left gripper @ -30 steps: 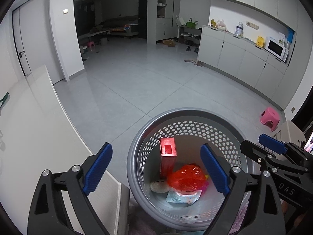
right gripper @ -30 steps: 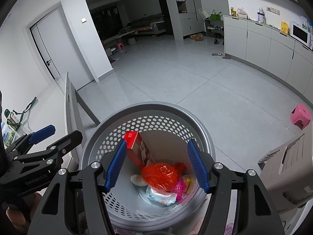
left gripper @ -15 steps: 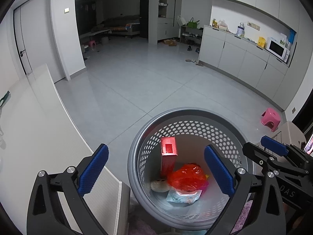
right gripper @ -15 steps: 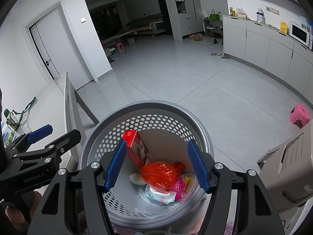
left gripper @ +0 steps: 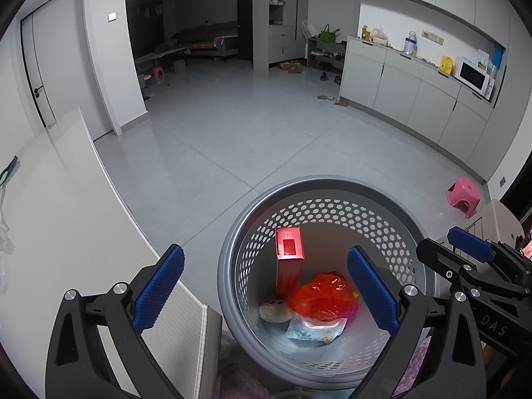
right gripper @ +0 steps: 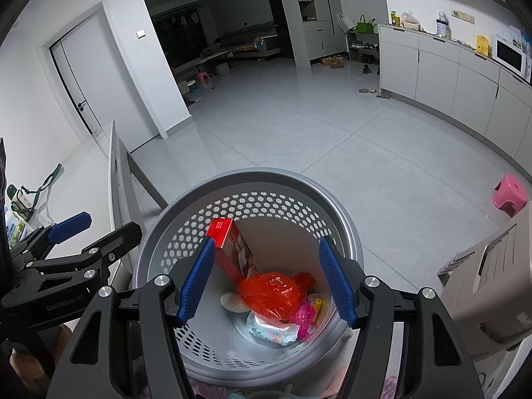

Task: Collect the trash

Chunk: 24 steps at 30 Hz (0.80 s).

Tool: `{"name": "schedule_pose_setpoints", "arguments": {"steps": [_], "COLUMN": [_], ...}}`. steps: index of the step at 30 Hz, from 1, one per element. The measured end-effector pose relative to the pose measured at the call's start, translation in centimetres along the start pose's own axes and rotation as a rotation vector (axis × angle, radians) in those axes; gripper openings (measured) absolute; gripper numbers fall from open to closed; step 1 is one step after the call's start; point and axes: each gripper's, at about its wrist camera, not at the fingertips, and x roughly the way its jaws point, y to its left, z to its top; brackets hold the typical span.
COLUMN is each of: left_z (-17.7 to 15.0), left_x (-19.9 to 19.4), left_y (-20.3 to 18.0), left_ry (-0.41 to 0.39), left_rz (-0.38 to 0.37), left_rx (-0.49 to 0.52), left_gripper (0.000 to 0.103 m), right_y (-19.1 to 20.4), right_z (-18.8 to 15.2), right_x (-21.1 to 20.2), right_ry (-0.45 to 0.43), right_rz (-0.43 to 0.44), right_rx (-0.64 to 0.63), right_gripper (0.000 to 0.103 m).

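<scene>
- Room: grey tiled floor, white cabinets far right, white worktop at left.
- Grey perforated bin: holds red box upright, red bag, wipes packet.
- Left gripper: jaws have just been opening, now wide apart, empty.
- Right gripper: jaws apart, empty, directly above the trash, nearer.

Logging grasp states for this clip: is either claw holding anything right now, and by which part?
Nothing is held. The left claw and right claw both hang open above the grey perforated plastic bin.
</scene>
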Motion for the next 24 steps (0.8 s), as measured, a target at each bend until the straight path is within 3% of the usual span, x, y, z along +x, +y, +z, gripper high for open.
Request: {"name": "schedule_pose_setpoints", "arguments": {"steps": [24], "left_z": [0.03], "left_x": [0.42], "left_y": [-0.13], "left_ry": [0.016], "left_rz": [0.021], "left_rx": [-0.002], "left_gripper": [0.097], "right_y": [-0.18], "right_z": [-0.15], "right_x": [0.03], "right_ry": [0.004], "right_rz": [-0.001], "right_rx": [0.009], "right_gripper": [0.062]}}
